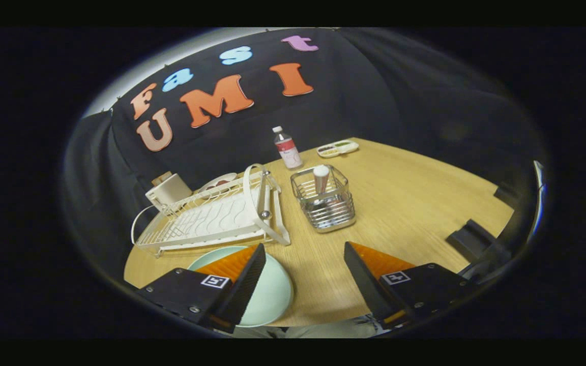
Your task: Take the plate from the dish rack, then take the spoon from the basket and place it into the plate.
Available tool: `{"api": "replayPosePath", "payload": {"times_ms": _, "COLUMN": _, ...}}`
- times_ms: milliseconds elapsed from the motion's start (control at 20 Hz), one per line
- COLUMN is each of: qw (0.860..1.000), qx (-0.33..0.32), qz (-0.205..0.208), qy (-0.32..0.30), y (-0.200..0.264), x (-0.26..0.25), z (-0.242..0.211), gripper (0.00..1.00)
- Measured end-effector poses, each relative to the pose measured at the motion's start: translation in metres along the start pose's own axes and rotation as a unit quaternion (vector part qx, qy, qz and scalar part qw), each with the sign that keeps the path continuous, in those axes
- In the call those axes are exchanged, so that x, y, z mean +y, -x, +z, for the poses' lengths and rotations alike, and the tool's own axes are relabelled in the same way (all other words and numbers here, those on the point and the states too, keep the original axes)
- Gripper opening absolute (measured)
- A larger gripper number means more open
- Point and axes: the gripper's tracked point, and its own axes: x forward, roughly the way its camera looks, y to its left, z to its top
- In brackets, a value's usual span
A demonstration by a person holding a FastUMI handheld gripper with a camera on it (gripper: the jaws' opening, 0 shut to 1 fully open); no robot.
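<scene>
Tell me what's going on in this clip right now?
A person is working a handheld claw over a wooden table. Its fingers stand open and hold nothing. The pale green plate already lies flat on the table in front of the white dish rack, partly under the left finger. The spoon stands upright in the wire basket, beyond the fingers and beside the rack, so fetching it looks like the step left. A bottle and a small tray sit further back.

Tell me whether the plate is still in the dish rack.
Out. The plate lies flat on the table in front of the dish rack, under the open tongs' left finger.
</scene>
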Motion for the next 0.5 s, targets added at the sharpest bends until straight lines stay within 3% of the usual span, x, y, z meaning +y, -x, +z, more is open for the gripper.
{"api": "replayPosePath", "payload": {"times_ms": 200, "qw": 0.995, "qx": -0.082, "qz": -0.021, "qy": 0.060, "y": -0.003, "x": -0.007, "z": 0.042, "gripper": 0.99}}
{"api": "replayPosePath", "payload": {"times_ms": 500, "qw": 0.986, "qx": -0.153, "qz": -0.022, "qy": 0.057, "y": -0.020, "x": -0.015, "z": 0.079, "gripper": 0.99}}
